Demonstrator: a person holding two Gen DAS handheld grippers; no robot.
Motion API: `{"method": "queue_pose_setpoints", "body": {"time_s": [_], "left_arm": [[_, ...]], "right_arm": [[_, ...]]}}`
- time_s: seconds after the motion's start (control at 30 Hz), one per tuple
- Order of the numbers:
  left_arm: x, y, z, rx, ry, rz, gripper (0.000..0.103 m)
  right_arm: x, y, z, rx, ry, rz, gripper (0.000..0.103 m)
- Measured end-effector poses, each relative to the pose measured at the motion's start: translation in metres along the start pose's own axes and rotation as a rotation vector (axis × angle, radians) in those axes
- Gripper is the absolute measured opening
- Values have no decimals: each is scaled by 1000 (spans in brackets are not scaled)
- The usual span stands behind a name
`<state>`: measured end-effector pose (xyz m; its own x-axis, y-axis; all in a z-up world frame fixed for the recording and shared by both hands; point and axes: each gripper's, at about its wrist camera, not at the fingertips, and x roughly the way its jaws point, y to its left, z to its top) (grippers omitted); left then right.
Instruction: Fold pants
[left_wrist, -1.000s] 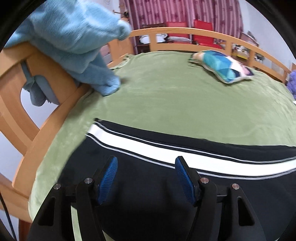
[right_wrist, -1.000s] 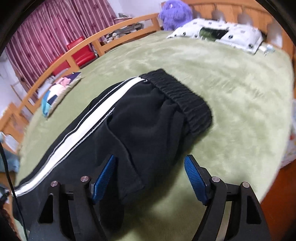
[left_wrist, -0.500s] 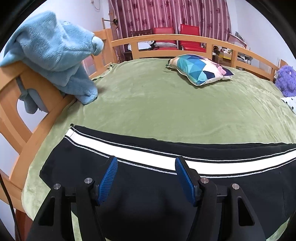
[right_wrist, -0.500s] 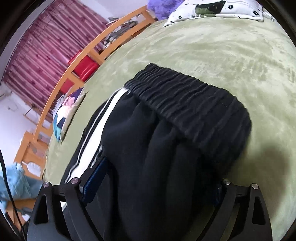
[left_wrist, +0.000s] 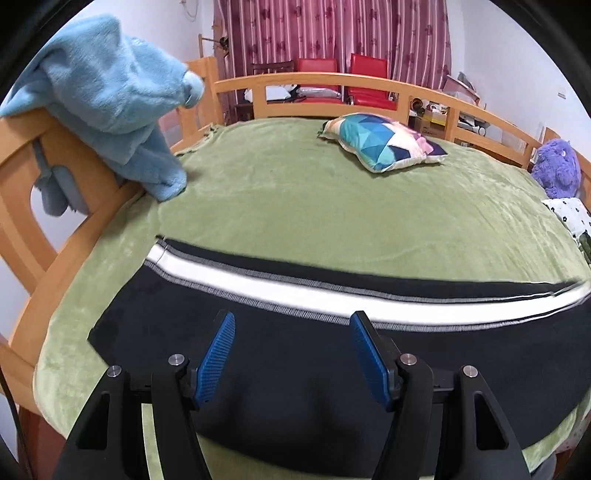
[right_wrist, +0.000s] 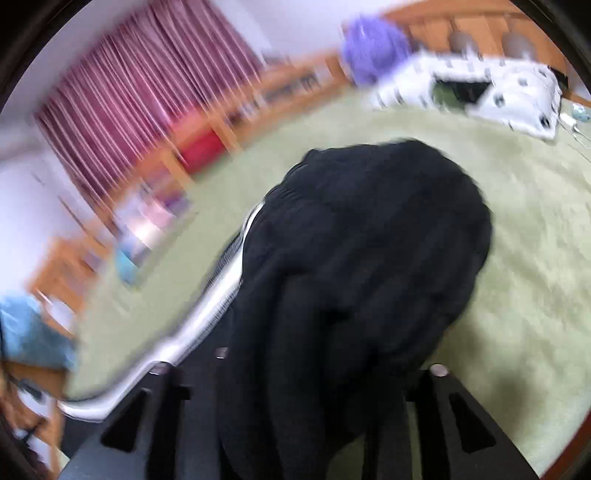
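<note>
Closing on the pants (right_wrist: 369, 258) waistband, the right gripper (right_wrist: 310, 373) is starting the fold; left gripper (left_wrist: 291, 350) is hovering half-open, empty; next, carrying toward nine o'clock.

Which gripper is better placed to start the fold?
Right, probably. The right gripper has the bunched waistband of the pants between its closing jaws. The left gripper is open above the flat leg, gripping nothing.
</note>
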<state>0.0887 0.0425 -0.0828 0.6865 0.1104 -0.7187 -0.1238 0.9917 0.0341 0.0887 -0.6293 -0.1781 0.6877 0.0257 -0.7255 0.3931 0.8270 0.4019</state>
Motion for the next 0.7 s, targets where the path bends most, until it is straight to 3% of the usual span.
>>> {"method": "queue_pose_setpoints", "body": {"time_s": [0.07,0.13,0.2,0.37,0.5,0.7], "left_arm": [[2,13,-6,-9,27,6,63],[5,28,-14,-13,52,22,63],[6,46,-22,-23,63,38,63],[12,104,-44,-90,81,45,63],[22,163,-67,-207,105,22,63],[40,220,-83,-271,115,-4,63]], "right_arm": [[27,-10,-16,7,140,-78,41],[17,-13,-32,-8,69,-84,52],[2,-8,-43,-41,34,-150,60],[-34,11,-69,-75,-2,-230,61],[-66,52,-90,-148,-54,-268,61],[-89,115,-129,-219,-100,-247,61]]}}
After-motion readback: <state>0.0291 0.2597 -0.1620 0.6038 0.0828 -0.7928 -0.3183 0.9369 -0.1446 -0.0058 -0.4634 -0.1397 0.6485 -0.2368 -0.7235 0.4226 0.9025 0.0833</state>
